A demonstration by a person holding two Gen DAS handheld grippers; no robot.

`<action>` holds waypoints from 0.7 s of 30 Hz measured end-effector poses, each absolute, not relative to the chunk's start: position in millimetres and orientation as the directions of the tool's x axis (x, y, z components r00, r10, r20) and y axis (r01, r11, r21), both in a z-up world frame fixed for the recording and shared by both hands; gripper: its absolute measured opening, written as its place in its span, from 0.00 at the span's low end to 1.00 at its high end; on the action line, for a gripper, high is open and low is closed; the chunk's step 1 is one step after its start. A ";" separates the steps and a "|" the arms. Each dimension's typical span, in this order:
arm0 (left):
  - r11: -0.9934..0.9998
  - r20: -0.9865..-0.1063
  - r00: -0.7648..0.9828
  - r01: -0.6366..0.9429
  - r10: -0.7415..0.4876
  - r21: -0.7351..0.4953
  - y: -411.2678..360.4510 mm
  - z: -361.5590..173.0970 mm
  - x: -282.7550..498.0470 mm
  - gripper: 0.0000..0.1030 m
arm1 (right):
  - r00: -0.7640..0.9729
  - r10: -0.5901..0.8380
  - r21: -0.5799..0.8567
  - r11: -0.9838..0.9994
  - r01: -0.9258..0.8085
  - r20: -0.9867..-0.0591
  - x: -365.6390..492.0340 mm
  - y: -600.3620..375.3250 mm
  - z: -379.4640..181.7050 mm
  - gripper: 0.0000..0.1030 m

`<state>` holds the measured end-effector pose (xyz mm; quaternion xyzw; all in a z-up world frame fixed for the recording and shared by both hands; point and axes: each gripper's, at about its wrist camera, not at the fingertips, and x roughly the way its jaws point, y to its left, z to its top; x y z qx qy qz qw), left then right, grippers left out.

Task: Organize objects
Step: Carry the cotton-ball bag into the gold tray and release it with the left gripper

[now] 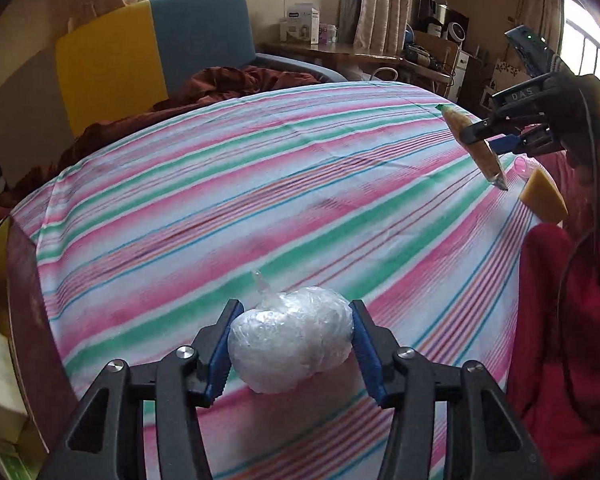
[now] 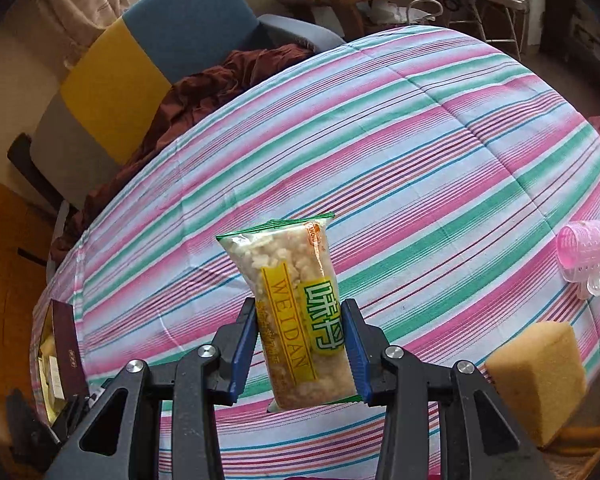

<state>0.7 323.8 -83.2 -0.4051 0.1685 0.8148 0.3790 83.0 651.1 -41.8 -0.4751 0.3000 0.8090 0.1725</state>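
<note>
My left gripper point(image 1: 294, 346) is shut on a white ball wrapped in clear plastic point(image 1: 290, 338) and holds it just above the striped cloth point(image 1: 260, 184). My right gripper point(image 2: 302, 354) is shut on a clear snack packet point(image 2: 296, 308) with yellow and green labels, held upright above the cloth point(image 2: 420, 152). The right gripper point(image 1: 496, 136) also shows in the left wrist view at the far right, with the snack packet point(image 1: 474, 148) tilted in it. A yellow sponge block point(image 2: 538, 376) and a pink hair roller point(image 2: 584, 250) lie on the cloth to the right.
A dark brown box point(image 2: 64, 348) with items inside stands at the cloth's left edge. The sponge point(image 1: 544, 200) also shows in the left wrist view. A blue and yellow chair point(image 1: 156, 56) with a rust-coloured blanket point(image 1: 228, 84) stands behind. A red garment point(image 1: 564, 320) is at right.
</note>
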 end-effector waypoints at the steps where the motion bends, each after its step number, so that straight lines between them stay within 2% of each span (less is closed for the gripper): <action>1: -0.668 -0.785 -0.387 -0.742 0.483 -0.046 314.8 -84.9 1.8 0.52 | -0.474 -0.008 0.310 -0.767 -0.563 -0.880 80.1 650.2 -43.9 0.41; 8: -0.716 -0.779 -0.388 -0.690 0.493 -0.109 284.6 -88.1 -1.5 0.52 | -0.320 0.008 0.166 -0.843 -0.512 -0.947 52.4 625.3 -55.6 0.41; 15: -0.715 -0.762 -0.400 -0.690 0.509 -0.115 279.7 -94.7 1.6 0.53 | -0.290 -0.125 0.216 -0.926 -0.308 -0.949 9.2 529.6 -61.7 0.41; 21: -0.707 -0.744 -0.410 -0.698 0.527 -0.116 276.2 -96.9 3.7 0.53 | -0.328 -0.119 0.195 -0.958 -0.210 -0.937 -14.9 476.1 -85.7 0.41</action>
